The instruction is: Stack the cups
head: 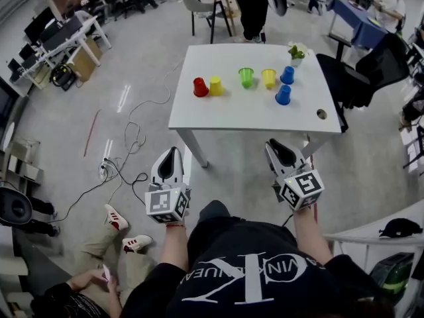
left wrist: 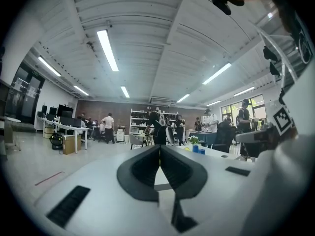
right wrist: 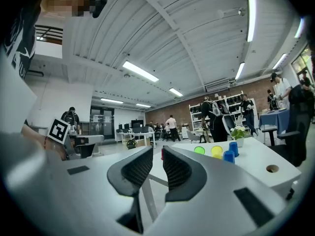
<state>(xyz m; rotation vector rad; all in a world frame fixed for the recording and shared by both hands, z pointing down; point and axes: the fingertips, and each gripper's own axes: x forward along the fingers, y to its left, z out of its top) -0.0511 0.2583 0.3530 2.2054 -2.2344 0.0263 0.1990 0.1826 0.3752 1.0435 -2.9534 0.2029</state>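
Observation:
Six cups stand upright and apart on the white table point(head: 252, 114): red point(head: 200, 87), yellow point(head: 216, 86), green point(head: 246, 77), a second yellow point(head: 268, 78), and two blue ones point(head: 287, 75) point(head: 283, 95). Both grippers hang level in front of the table's near edge, short of every cup. My left gripper point(head: 173, 154) point(left wrist: 160, 149) is shut and empty. My right gripper point(head: 277, 147) point(right wrist: 157, 154) shows a narrow gap with nothing in it. In the right gripper view, green point(right wrist: 199, 150), yellow point(right wrist: 216, 152) and blue point(right wrist: 229, 156) cups lie ahead to the right.
A small potted plant point(head: 296, 53) stands at the table's far right, and a round hole point(head: 321, 114) is near its right front corner. A black office chair point(head: 361, 71) is beside the table's right end. Cables point(head: 126, 152) lie on the floor at left, where a person sits point(head: 99, 244).

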